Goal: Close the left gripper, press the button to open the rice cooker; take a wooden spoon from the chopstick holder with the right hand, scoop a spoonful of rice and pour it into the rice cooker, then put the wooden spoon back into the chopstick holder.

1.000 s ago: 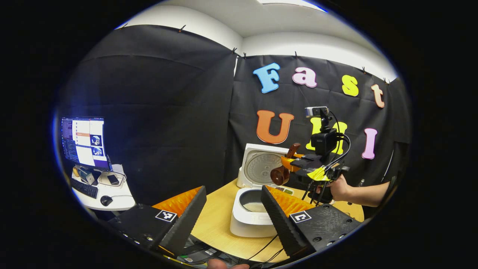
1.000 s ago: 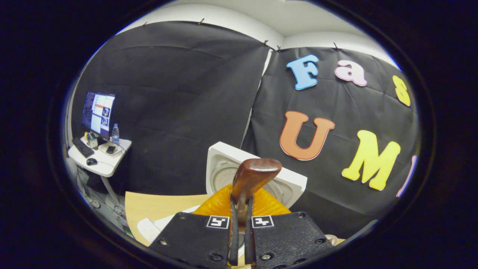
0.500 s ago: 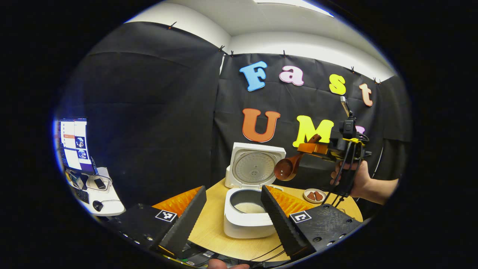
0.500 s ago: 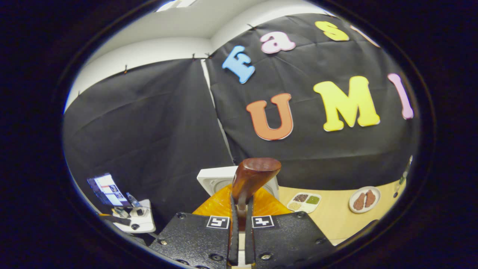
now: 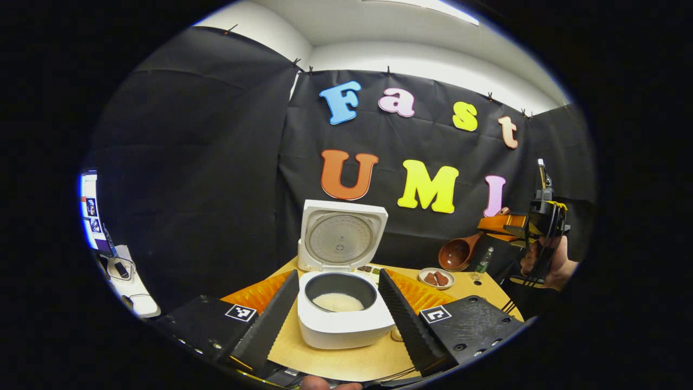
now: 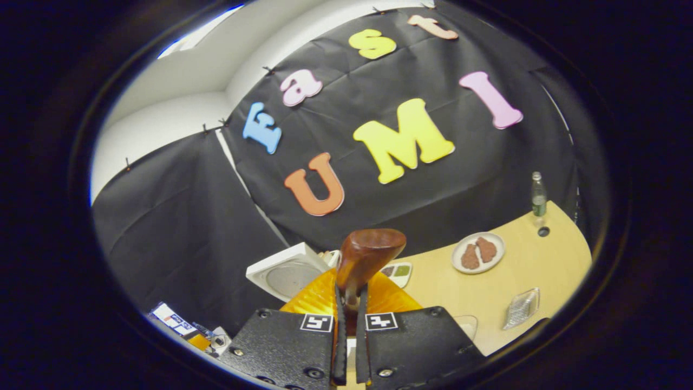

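Left gripper (image 5: pixel 338 314): jaws spread wide, holding nothing, straddling the open rice cooker (image 5: pixel 342 319), rice visible in its pot. Right gripper (image 6: pixel 346 330): jaws clenched on the handle of the wooden spoon (image 6: pixel 364 259), carried off to the right of the rice cooker, bowl (image 5: pixel 455 253) apparently empty. Rigid, light, smooth-finished wood, likely to pivot if pinched loosely; best gripped mid-handle, flat faces against the pads, bowl kept level.

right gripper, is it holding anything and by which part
Yes: the right gripper is shut on the wooden spoon, jaws clamping its handle just behind the bowl. The left gripper holds nothing.
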The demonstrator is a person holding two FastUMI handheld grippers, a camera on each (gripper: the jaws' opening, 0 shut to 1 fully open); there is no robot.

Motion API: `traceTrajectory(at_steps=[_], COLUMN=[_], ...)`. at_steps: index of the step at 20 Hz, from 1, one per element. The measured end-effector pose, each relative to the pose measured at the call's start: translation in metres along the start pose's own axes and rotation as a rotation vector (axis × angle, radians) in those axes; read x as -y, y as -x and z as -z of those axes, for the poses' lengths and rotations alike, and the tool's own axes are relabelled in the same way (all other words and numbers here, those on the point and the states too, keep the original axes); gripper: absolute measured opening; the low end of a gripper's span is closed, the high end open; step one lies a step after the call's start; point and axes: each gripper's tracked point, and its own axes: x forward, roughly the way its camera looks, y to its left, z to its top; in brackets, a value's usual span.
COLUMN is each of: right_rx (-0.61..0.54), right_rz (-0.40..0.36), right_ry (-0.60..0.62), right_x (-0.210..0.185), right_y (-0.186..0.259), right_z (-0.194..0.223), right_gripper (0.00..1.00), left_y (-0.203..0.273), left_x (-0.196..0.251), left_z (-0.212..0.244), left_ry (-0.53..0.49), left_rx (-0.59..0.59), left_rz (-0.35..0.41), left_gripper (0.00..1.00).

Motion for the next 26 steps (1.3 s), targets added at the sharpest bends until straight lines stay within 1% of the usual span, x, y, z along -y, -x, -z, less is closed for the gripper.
traceTrajectory(at_steps=[2, 3, 4, 5, 7, 10, 12, 13, 14, 17, 18, 19, 26], right_rx=[0.017, 0.023, 0.030, 0.036, 0.051, 0.049, 0.041, 0.034, 0.023, -0.005, -0.016, -0.030, -0.139], right_rz=[0.069, 0.098, 0.126, 0.153, 0.217, 0.317, 0.384, 0.411, 0.435, 0.478, 0.486, 0.493, 0.512], right_ry=[-0.015, -0.025, -0.038, -0.052, -0.092, -0.137, -0.138, -0.134, -0.130, -0.109, -0.090, -0.068, 0.049], right_x=[0.033, 0.047, 0.062, 0.076, 0.108, 0.162, 0.199, 0.214, 0.229, 0.262, 0.271, 0.279, 0.317], right_y=[0.018, 0.028, 0.035, 0.042, 0.056, 0.068, 0.072, 0.072, 0.070, 0.058, 0.051, 0.045, 0.012], right_z=[-0.003, -0.004, -0.005, -0.005, -0.002, 0.003, 0.007, 0.010, 0.013, 0.021, 0.023, 0.026, 0.068], right_gripper=[0.08, 0.08, 0.11, 0.06, 0.11, 0.11, 0.11, 0.08, 0.11, 0.06, 0.11, 0.08, 0.08], left_y=[-0.008, -0.012, -0.017, -0.021, -0.030, -0.039, -0.045, -0.046, -0.049, -0.055, -0.058, -0.059, -0.071], left_x=[0.016, 0.022, 0.028, 0.034, 0.045, 0.056, 0.060, 0.060, 0.061, 0.062, 0.063, 0.064, 0.075], left_z=[0.006, 0.009, 0.011, 0.012, 0.012, 0.011, 0.011, 0.011, 0.011, 0.012, 0.013, 0.014, 0.019], left_ry=[0.000, 0.001, 0.004, 0.005, 0.005, -0.009, -0.013, -0.014, -0.014, -0.023, -0.028, -0.032, -0.037], left_rx=[-0.012, -0.018, -0.026, -0.031, -0.039, -0.043, -0.044, -0.047, -0.052, -0.062, -0.067, -0.070, -0.114], left_rz=[0.040, 0.058, 0.075, 0.089, 0.111, 0.129, 0.130, 0.128, 0.124, 0.108, 0.101, 0.094, 0.070], left_gripper=[0.94, 0.94, 0.94, 0.94, 0.94, 0.94, 0.94, 0.94, 0.94, 0.94, 0.94, 0.94, 0.94])
